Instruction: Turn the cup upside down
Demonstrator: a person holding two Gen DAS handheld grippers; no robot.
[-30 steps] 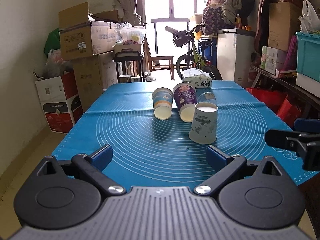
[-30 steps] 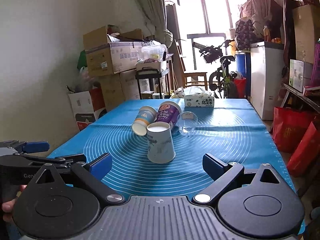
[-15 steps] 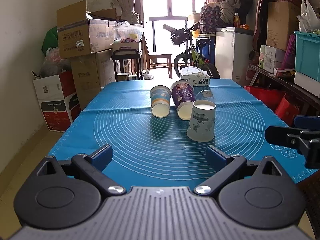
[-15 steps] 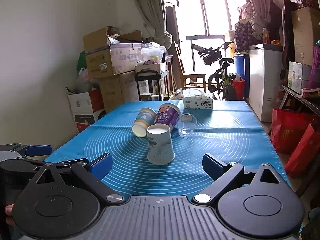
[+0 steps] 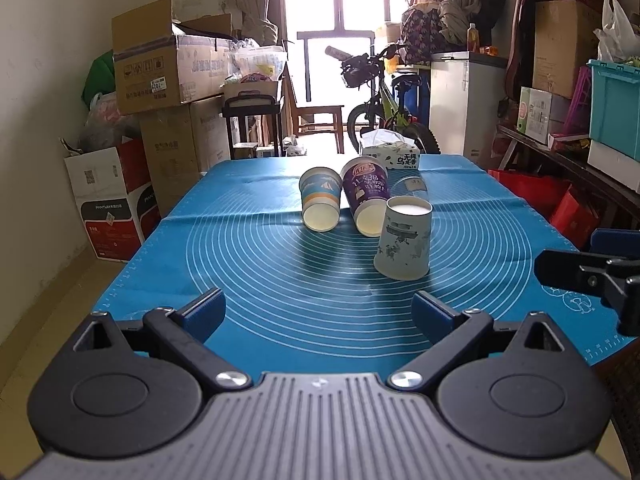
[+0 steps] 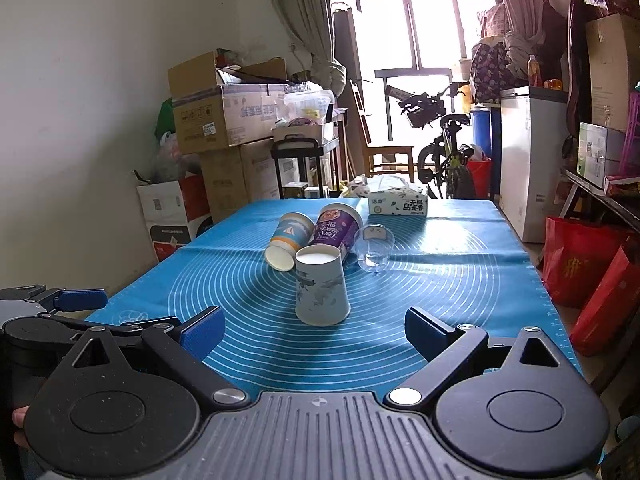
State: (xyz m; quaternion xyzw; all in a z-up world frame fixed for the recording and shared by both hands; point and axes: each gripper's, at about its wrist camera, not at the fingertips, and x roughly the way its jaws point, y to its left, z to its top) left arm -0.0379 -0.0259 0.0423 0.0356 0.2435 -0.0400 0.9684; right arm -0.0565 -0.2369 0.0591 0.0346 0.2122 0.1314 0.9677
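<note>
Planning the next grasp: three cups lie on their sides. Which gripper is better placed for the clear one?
Probably the right gripper. The clear cup lies on the right of the group, ahead of its open jaws. The left gripper, also open, sees it partly behind the white cup.

Bright window (image 5: pixel 340 0) backlights a cluttered room: stacked cardboard boxes (image 5: pixel 168 72) left, bicycle (image 5: pixel 384 104), white fridge (image 5: pixel 460 100)

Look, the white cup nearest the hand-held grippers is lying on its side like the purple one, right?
Not quite. The white cup stands upside down on the blue mat, wide rim down, as the right wrist view shows. The purple cup does lie on its side.
</note>
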